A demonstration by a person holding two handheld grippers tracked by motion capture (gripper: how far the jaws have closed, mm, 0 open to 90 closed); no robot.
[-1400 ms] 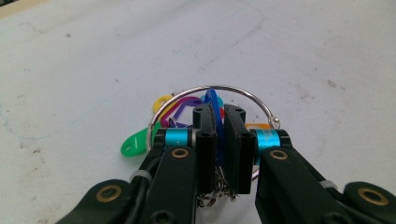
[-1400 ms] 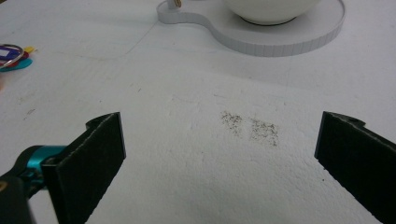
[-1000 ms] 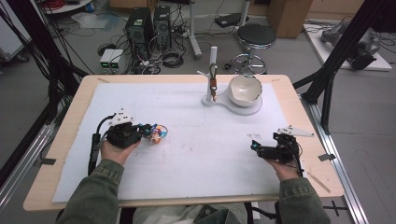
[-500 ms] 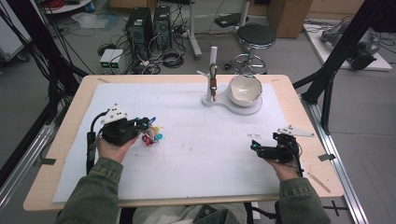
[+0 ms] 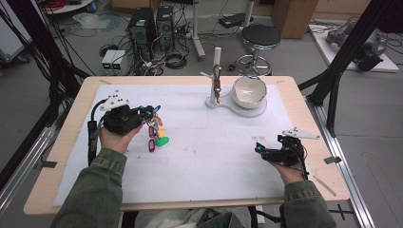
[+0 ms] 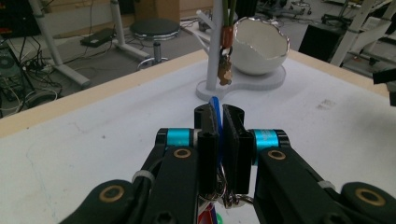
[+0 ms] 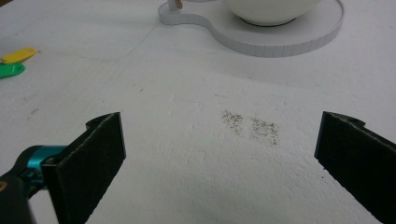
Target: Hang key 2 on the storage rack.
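Observation:
My left gripper (image 5: 150, 113) is over the left part of the white mat, shut on a blue tag (image 6: 215, 105) that stands up between its pads. From that tag hangs a bunch of coloured key tags (image 5: 156, 135) on metal rings. The lowest ones, a green tag (image 7: 11, 70) and a yellow tag (image 7: 18, 55), seem to touch the mat. At the mat's right side my right gripper (image 5: 258, 148) is low and level. In the right gripper view this gripper (image 7: 219, 154) stands open, with bare mat between its pads.
At the back of the mat stands a white hook stand (image 5: 216, 71) with a brown tag (image 5: 217, 86) hanging from it. Its flat base (image 5: 256, 112) also carries a white bowl (image 5: 249, 91). Beyond the table are a stool (image 5: 258, 37) and computer cases (image 5: 152, 23).
My left gripper has risen and shifted slightly, and it has lifted the bunch of tags off the mat so that they now dangle. The right gripper has stayed where it was.

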